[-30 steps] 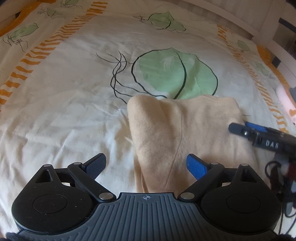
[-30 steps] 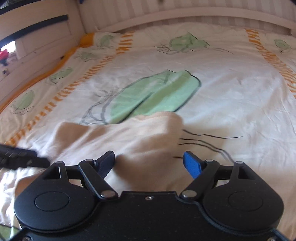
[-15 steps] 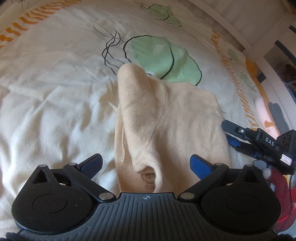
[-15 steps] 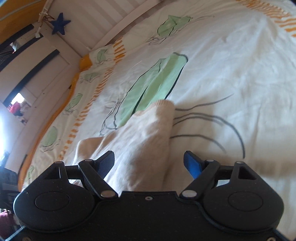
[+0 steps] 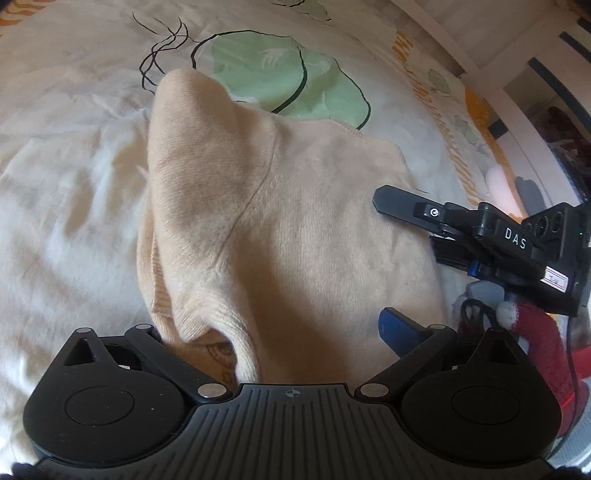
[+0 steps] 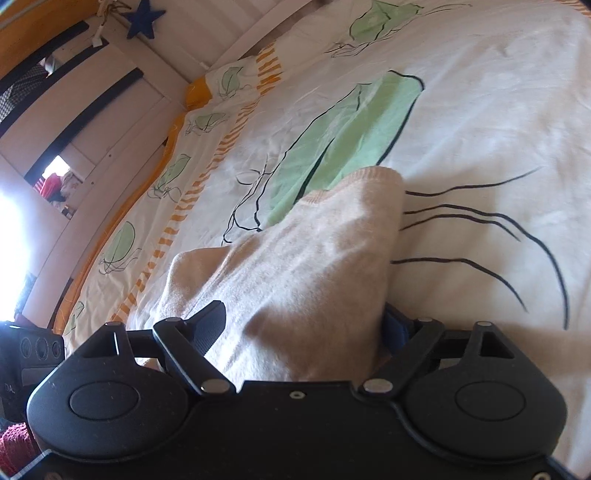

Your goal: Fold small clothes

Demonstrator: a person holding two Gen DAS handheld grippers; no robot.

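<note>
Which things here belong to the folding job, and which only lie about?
For the job:
- beige knitted garment
- left gripper, jaws wide
- right gripper, jaws wide, just opening further

Lying about:
- white bedsheet with green leaf print
- dark blue star on the wall
- red knitted item

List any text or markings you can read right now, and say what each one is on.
"DAS": white letters on the right gripper body, in the left wrist view.
"DA", cut off: the left gripper body at the right wrist view's edge.
White sticker on the right gripper: too small to read.
Beige sweater neck label: blurred.
</note>
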